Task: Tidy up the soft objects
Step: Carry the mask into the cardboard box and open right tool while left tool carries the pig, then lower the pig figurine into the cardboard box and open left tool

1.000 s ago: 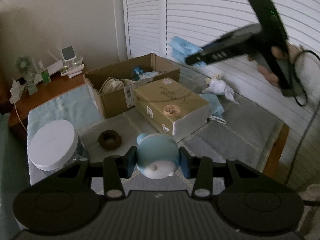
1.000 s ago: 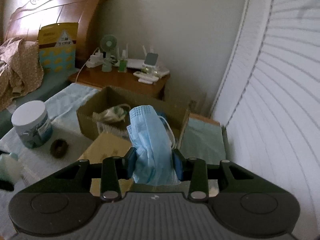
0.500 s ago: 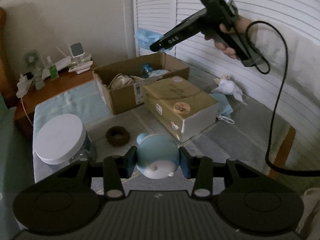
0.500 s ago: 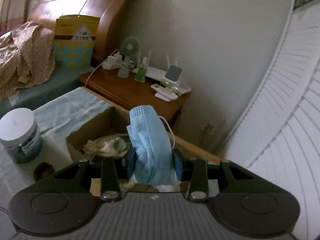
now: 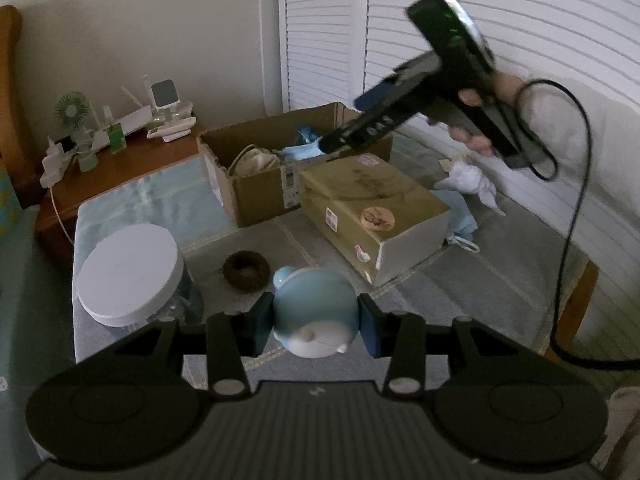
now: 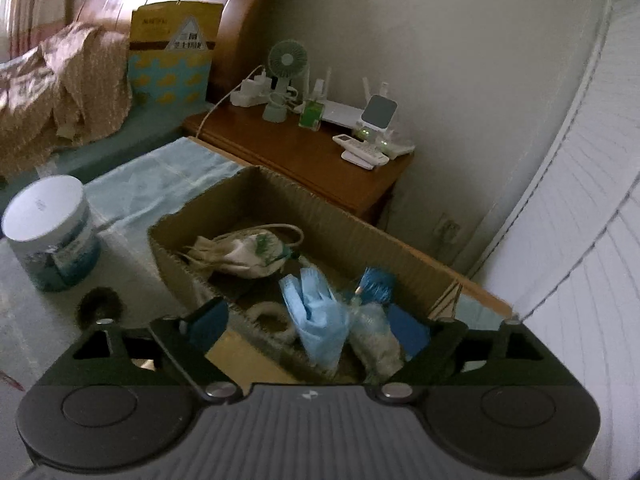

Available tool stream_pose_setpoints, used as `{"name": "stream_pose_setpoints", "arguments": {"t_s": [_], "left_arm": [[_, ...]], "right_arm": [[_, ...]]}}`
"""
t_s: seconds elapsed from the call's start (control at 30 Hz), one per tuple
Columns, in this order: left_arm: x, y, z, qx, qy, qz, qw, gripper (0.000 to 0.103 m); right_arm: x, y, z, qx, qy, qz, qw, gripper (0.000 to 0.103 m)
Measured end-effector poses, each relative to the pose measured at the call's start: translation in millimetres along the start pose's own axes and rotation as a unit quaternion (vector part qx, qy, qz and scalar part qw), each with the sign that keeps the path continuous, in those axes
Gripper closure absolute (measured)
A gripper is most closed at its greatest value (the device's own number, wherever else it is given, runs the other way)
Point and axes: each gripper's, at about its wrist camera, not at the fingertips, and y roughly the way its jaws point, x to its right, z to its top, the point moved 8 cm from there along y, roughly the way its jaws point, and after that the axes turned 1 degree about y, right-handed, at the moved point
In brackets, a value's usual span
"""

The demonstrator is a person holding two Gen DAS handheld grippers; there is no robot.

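Note:
My left gripper [image 5: 316, 326] is shut on a light blue round plush toy [image 5: 314, 318] and holds it above the grey mat. My right gripper [image 6: 308, 324] is open and empty over the open cardboard box [image 6: 328, 212]. A blue face mask [image 6: 316, 316] lies in the box below it, beside a cream drawstring pouch [image 6: 244, 252] and a blue tufted item [image 6: 374, 280]. In the left wrist view the right gripper [image 5: 332, 144] hangs over the box [image 5: 256, 192]. A white plush [image 5: 472, 180], another blue mask [image 5: 460, 224] and a brown scrunchie [image 5: 245, 271] lie on the mat.
A closed tan carton [image 5: 372, 212] stands next to the open box. A white-lidded jar [image 5: 128, 276] stands at the left. A wooden nightstand [image 6: 304, 152] with a fan, router and remotes is behind. Louvered doors [image 5: 520, 40] line the right side.
My right gripper came down over the box and opened, and the blue mask dropped from it into the box. My left gripper still holds the plush toy, nearly still.

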Motion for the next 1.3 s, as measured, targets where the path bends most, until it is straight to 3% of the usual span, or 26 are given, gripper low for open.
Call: {"name": "stream_pose_setpoints", "arguments": {"t_s": [0.13,0.53,0.73,0.93,1.2,1.3], "left_arm": [[-3.9,-0.8,10.2,0.008,0.006,0.003,0.9999,0.060],[-18.0,18.6,63.6,0.020,0.028,0.005,0.9994,0.060],[-34.5,43.2,107.9,0.033,0.036,0.014,0.9987,0.060],[-49.9,75.8,154.8,0.044,0.030,0.016,0.9985,0.060],[-66.1,129.9,175.2,0.012,0.019,0.036,0.9991,0.059],[-75.4,141.9,174.7,0.003,0.009,0.052,0.9986,0.052]], "right_arm": [[-2.0,-17.4,-6.8,0.005,0.030,-0.008,1.000,0.000],[-22.8,-75.6,-48.8,0.017,0.125,-0.051,0.991,0.000],[-41.5,-98.0,-71.7,0.032,0.149,-0.039,0.988,0.000],[-42.4,-110.1,-82.4,0.034,0.155,-0.053,0.986,0.000],[-29.4,-118.7,-89.8,0.047,0.182,-0.045,0.981,0.000],[-25.2,-119.6,-91.4,0.047,0.186,-0.050,0.980,0.000]]}}
